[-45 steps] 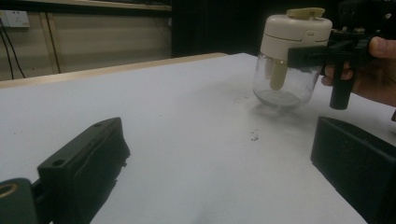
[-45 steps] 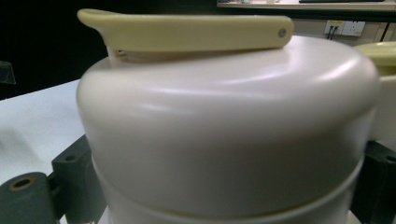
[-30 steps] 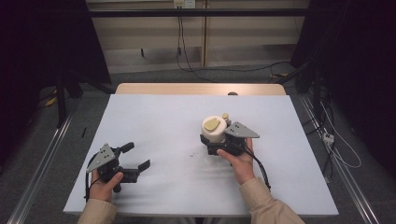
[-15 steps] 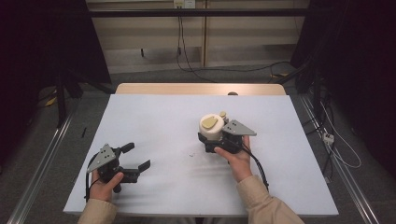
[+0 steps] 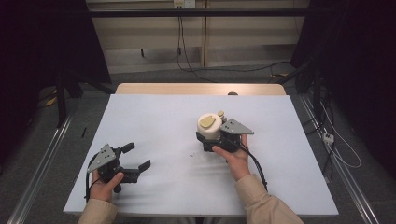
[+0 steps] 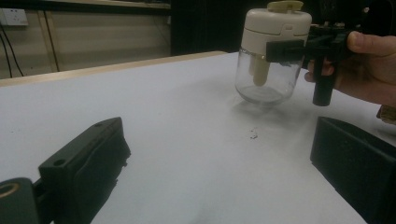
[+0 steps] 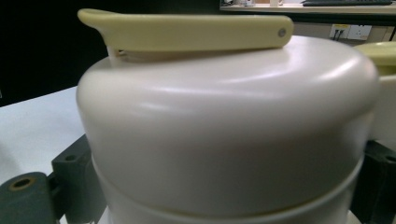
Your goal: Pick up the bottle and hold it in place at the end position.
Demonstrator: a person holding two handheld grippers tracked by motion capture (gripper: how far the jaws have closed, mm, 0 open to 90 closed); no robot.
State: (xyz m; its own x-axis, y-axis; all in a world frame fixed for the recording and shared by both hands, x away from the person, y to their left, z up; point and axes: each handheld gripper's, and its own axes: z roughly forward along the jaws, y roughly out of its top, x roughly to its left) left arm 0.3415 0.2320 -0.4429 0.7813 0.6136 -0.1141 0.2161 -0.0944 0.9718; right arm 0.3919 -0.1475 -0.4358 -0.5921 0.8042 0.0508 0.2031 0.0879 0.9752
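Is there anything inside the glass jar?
It looks empty. In the left gripper view the glass jar is clear right through, holding just the cream tube hanging from its lid.

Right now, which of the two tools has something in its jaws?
The right tool, gripping the jar just under its cream lid. The left tool near the table's front left has its jaws spread wide around nothing.

Clear glass jar (image 6: 267, 79), cream lid (image 7: 224, 121), yellow flap (image 7: 187, 30); white table (image 5: 154, 121); black tongs (image 5: 132, 157).
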